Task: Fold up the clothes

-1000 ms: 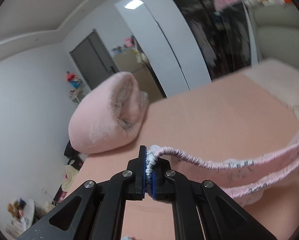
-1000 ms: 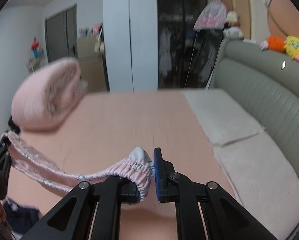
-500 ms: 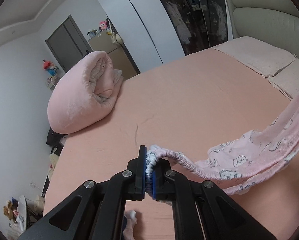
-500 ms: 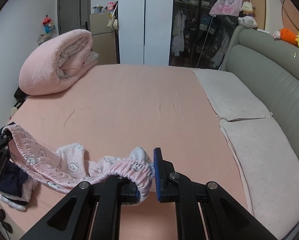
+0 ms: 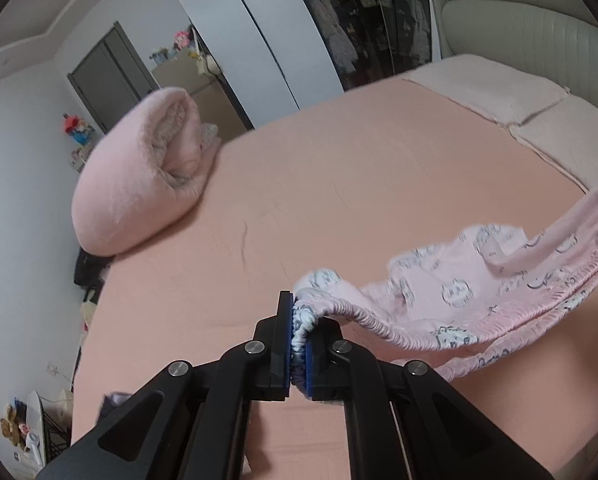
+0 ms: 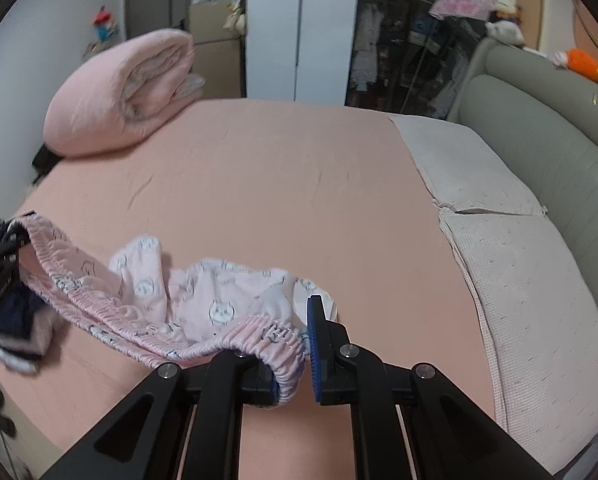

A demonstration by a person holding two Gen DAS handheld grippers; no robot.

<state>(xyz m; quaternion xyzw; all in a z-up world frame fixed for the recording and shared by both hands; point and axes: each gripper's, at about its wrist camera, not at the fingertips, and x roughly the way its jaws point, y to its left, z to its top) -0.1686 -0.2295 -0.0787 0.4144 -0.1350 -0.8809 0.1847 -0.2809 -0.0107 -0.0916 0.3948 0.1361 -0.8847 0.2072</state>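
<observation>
Compared with half a second ago, the pink printed garment hangs lower and looser between the two tools — more of its cat-print cloth sags onto the bed's pink sheet near the front edge, and the waistband is no longer stretched as flat. A second ago it was pulled taut well above the sheet.

The left tongs are clenched on one end of the elastic waistband, the bunched cloth squeezed between the blue pads. The right tongs grasp the other end: the waistband wraps over the left finger and lies against the blue pad of the right one, with a narrow gap showing between cloth and pad lower down.

Only the right wrist view shows the left tool from outside, at the bed's left edge, with a dark heap of clothes just below it near the front left corner. It also shows the two pale pillows along the right edge whole, the grey headboard behind them and plush toys on top of it.

The left wrist view alone shows the floor beside the bed's left edge, with small clutter there.

At the far left corner in both views lies a rolled pink quilt, and beyond it the white wardrobe.
</observation>
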